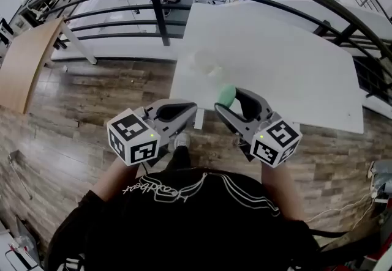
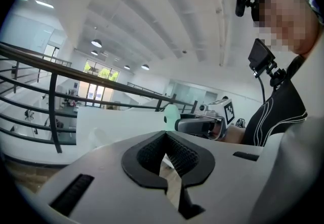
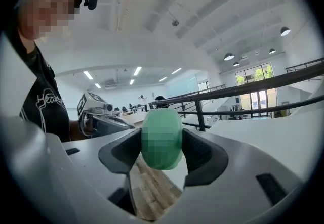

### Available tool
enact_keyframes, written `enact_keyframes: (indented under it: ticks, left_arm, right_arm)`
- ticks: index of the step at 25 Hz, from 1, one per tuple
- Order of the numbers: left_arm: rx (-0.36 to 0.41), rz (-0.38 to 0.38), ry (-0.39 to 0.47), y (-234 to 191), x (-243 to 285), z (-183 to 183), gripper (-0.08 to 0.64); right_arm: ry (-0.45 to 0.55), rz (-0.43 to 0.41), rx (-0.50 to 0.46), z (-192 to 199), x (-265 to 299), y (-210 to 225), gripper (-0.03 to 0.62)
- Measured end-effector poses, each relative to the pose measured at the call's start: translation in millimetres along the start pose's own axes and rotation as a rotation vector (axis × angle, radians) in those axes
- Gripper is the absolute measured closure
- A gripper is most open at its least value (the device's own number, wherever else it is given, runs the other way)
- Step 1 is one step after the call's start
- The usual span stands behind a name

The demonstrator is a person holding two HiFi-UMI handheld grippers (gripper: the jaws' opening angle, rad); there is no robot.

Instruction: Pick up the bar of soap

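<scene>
The right gripper (image 3: 162, 142) is clamping the green soap (image 3: 161, 136) between its two pads. It is holding the soap in the air over the near edge of the white table (image 1: 294, 62), with wood floor (image 1: 92, 98) showing underneath. The left gripper (image 2: 165, 153) is hanging just beside it, its jaws pressed together on nothing. A dark railing (image 1: 158, 7) is curving past the table's far side.
</scene>
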State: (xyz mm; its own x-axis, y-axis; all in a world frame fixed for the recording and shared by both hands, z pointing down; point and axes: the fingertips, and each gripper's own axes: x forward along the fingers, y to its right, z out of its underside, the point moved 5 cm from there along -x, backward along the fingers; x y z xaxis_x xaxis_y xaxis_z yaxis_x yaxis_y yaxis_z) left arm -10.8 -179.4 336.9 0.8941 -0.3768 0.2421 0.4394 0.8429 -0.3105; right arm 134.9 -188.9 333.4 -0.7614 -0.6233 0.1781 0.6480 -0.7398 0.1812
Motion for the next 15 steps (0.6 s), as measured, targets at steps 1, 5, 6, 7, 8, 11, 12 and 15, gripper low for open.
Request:
enact_keyframes:
  ticks: [1,5,6,7,8,11,12,15]
  left_arm:
    - [0.000,-0.003,0.005,10.2,-2.2,3.1,0.555]
    - [0.009,-0.001,0.010,46.2,-1.4,14.5,0.555]
    - [0.014,-0.001,0.007,54.2,-1.2,17.3,0.555]
    - [0.020,-0.001,0.004,62.1,-2.0,20.2,0.555]
    - [0.026,-0.003,0.001,69.8,-3.7,23.4,0.555]
    - [0.043,-0.008,-0.001,93.5,-11.8,36.1,0.555]
    - [0.045,-0.008,0.002,101.8,-15.1,40.9,0.555]
    - [0.048,-0.009,0.012,120.7,-22.9,47.7,0.555]
  right_arm:
    - [0.003,-0.006,0.000,3.3,-8.2,-7.6,0.371]
    - [-0.001,-0.019,0.011,18.4,-41.4,-27.3,0.371]
    - [-0.007,-0.017,0.011,21.8,-49.1,-31.1,0.371]
    - [-0.015,-0.013,0.010,25.5,-56.4,-35.2,0.371]
    - [-0.020,-0.010,0.011,29.1,-63.3,-39.8,0.371]
    - [-0.012,-0.010,0.020,38.2,-84.7,-57.3,0.371]
    - [-0.009,-0.010,0.019,41.2,-92.0,-64.2,0.371]
    - [-0.006,-0.024,0.019,45.9,-107.7,-82.1,0.371]
